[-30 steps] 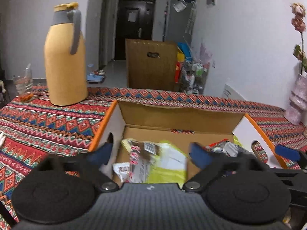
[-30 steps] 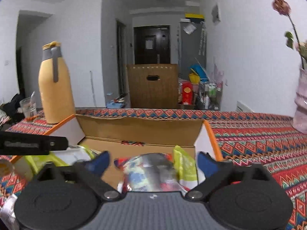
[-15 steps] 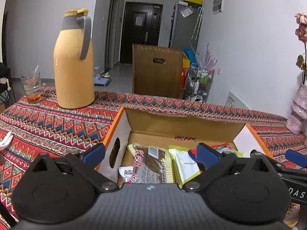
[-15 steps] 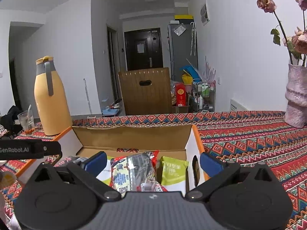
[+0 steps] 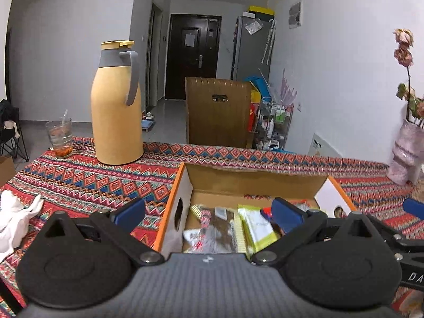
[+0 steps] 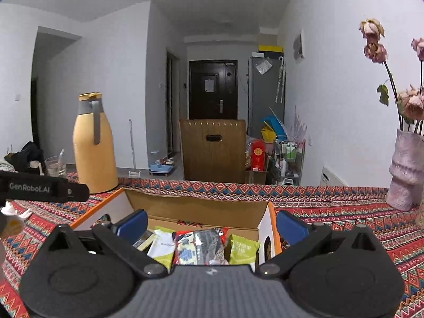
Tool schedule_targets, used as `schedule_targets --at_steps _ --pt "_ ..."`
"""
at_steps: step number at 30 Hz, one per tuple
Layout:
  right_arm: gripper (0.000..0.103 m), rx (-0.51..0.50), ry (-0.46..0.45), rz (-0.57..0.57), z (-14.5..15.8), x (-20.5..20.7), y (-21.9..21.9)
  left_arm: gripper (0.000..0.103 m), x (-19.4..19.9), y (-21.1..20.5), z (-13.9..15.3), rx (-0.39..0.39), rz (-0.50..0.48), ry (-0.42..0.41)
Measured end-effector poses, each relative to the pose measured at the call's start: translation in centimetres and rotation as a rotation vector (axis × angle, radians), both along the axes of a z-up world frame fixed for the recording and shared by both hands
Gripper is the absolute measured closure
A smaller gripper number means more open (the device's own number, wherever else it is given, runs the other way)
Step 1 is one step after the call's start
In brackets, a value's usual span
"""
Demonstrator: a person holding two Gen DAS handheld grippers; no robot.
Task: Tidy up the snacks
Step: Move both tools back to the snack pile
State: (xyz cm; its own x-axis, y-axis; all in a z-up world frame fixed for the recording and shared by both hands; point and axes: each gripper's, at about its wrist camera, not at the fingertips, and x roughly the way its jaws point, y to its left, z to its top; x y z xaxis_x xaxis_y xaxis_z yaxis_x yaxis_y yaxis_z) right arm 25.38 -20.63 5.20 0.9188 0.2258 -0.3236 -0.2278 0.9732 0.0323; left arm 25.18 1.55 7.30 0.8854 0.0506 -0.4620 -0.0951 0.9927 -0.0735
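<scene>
An open cardboard box point(image 5: 249, 180) point(image 6: 196, 209) with orange edges sits on the patterned tablecloth. Inside lie several snack packets: a brown clear-wrapped one point(image 5: 214, 228), a white and green one point(image 5: 258, 228) point(image 6: 161, 247), a red and blue one point(image 6: 198, 246) and a green one point(image 6: 242, 247). My left gripper point(image 5: 208, 213) is open, held above the box's near left side with nothing between its blue pads. My right gripper point(image 6: 212, 224) is open too, above the box's near right part, empty. The left gripper's body point(image 6: 42, 189) shows at the right wrist view's left edge.
A tall yellow thermos point(image 5: 116, 106) point(image 6: 94, 145) and a glass point(image 5: 59, 139) stand at the table's back left. White tissue point(image 5: 13, 212) lies at the left. A pink vase point(image 6: 405, 169) with dried flowers stands at the right. A brown chair back point(image 5: 217, 111) is behind the table.
Both grippers let go of their packets into the box, opened wide, and rose and drew back. The packets now lie in the box.
</scene>
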Motion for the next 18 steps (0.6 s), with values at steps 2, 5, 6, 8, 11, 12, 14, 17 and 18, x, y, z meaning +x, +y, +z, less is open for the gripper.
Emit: schedule_targets --at_steps 2,5,6,8,11,12,14,17,18 --pt "0.0 -0.002 0.001 0.004 0.0 -1.1 -0.1 0.0 -1.2 0.4 -0.2 0.007 -0.007 0.007" --pt "0.0 -0.005 0.015 0.008 -0.4 -2.8 -0.3 0.0 -3.0 0.8 -1.0 0.02 -0.023 0.025" --pt "0.0 -0.006 0.023 0.009 -0.7 -3.4 -0.5 0.0 -3.6 1.0 -1.3 0.025 -0.027 0.033" --pt "0.0 -0.011 0.04 0.011 -1.2 -4.5 -0.7 0.0 -4.8 1.4 -2.2 0.03 -0.031 0.054" --pt "0.0 -0.015 0.072 0.018 -2.2 -6.1 -0.8 0.0 -6.5 1.9 -3.6 0.024 -0.035 0.09" --pt "0.0 -0.012 0.084 0.021 -2.6 -6.7 -0.8 0.0 -6.9 2.0 -4.0 0.022 -0.035 0.1" --pt "0.0 -0.008 0.106 0.022 -3.2 -7.6 -0.9 0.0 -8.0 2.3 -4.9 0.015 -0.04 0.119" --pt "0.0 -0.01 0.143 0.022 -4.3 -8.9 -0.9 0.0 -9.4 2.5 -6.0 0.003 -0.058 0.141" --pt "0.0 -0.009 0.161 0.024 -4.6 -9.3 -0.9 0.0 -9.8 2.6 -6.3 -0.001 -0.061 0.147"
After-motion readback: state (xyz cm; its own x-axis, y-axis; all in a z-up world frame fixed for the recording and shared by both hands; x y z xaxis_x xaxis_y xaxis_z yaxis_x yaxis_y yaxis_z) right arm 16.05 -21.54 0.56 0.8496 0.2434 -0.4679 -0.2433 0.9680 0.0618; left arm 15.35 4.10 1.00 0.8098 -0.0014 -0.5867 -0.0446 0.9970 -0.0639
